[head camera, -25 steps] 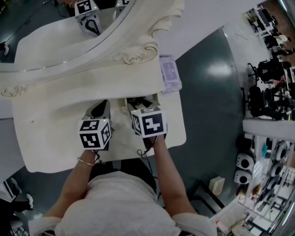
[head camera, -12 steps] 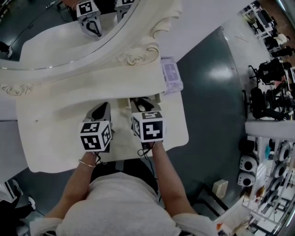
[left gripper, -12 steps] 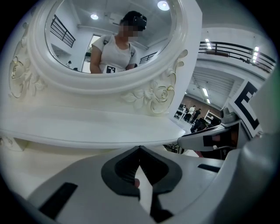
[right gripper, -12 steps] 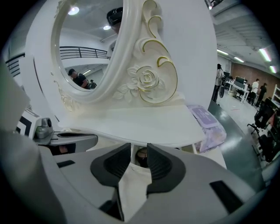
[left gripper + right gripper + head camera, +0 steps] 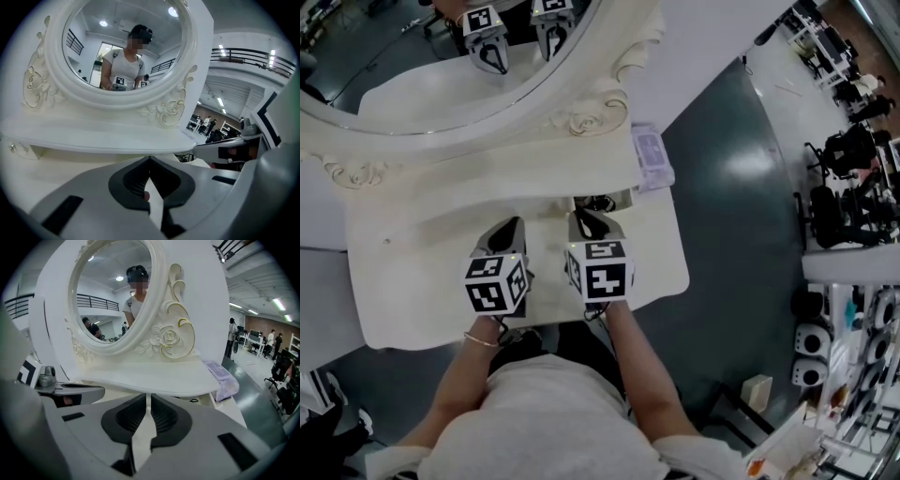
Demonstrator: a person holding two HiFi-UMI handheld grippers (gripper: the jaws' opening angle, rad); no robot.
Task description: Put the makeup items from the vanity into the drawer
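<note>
The white vanity point(image 5: 412, 281) carries a shelf and an oval mirror point(image 5: 441, 84). Under the shelf's right end a small drawer point(image 5: 623, 198) stands open, with dark makeup items point(image 5: 598, 202) in it. My right gripper point(image 5: 582, 217) hovers just in front of that drawer; its jaws have just been closing and in the right gripper view point(image 5: 149, 397) they meet with nothing between them. To its left my left gripper point(image 5: 512, 223) hangs over the tabletop, its jaws point(image 5: 150, 160) together and empty.
A purple pack point(image 5: 649, 153) lies at the shelf's right end, also in the right gripper view point(image 5: 226, 379). Dark floor point(image 5: 741, 216) lies to the vanity's right, with shelving and equipment beyond. The person stands close to the front edge.
The right gripper has drawn back from the drawer towards the person, uncovering the drawer's inside. The left gripper has shifted back a little too.
</note>
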